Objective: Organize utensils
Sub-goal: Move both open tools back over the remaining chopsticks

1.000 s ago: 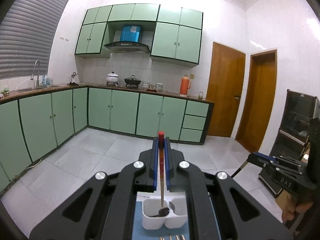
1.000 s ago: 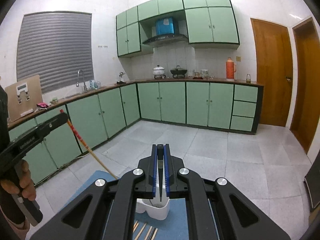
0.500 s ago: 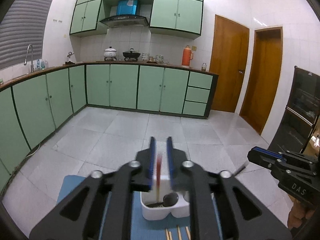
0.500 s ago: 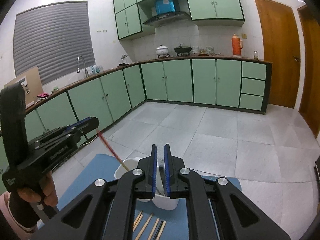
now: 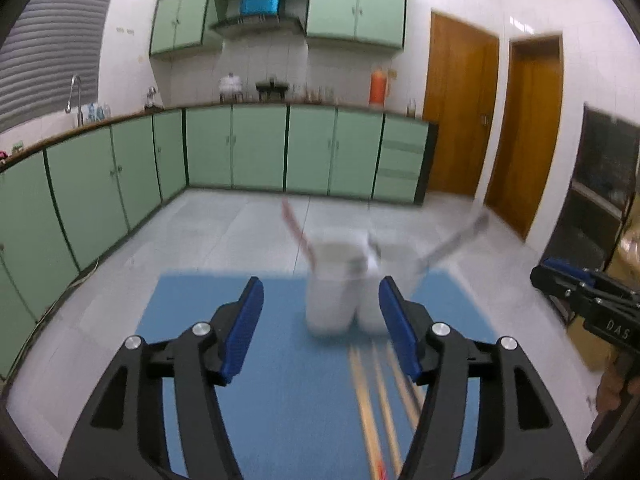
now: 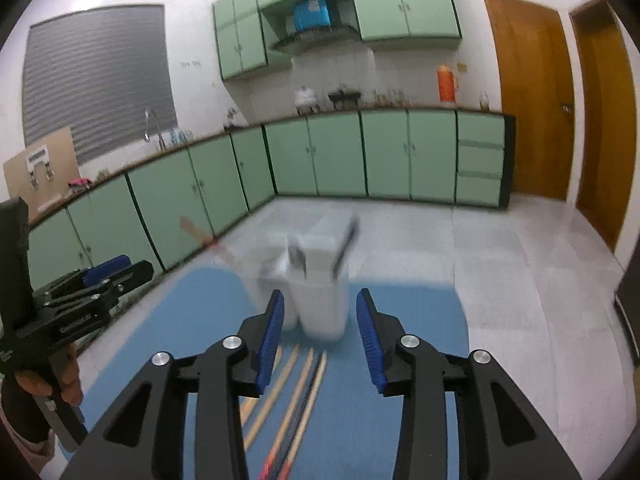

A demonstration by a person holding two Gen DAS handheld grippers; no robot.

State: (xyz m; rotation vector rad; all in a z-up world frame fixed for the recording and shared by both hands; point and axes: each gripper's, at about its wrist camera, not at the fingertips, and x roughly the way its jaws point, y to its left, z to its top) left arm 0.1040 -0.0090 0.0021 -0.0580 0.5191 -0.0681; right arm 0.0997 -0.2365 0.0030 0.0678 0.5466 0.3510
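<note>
Both tools stand with their blue pads spread apart and nothing between them. The left tool (image 5: 322, 326) fills the bottom of its frame, and the white utensil holder (image 5: 344, 288) sits blurred at centre on the blue mat (image 5: 192, 312), a red-handled utensil (image 5: 298, 232) leaning out to its upper left. Wooden chopsticks (image 5: 372, 408) lie on the mat below the holder. The right tool (image 6: 320, 336) frames the same holder (image 6: 316, 288) at centre, chopsticks (image 6: 296, 392) beneath.

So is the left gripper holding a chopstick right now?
No, the left gripper stands wide open with nothing between its fingers; the chopsticks lie on the blue mat.
</note>
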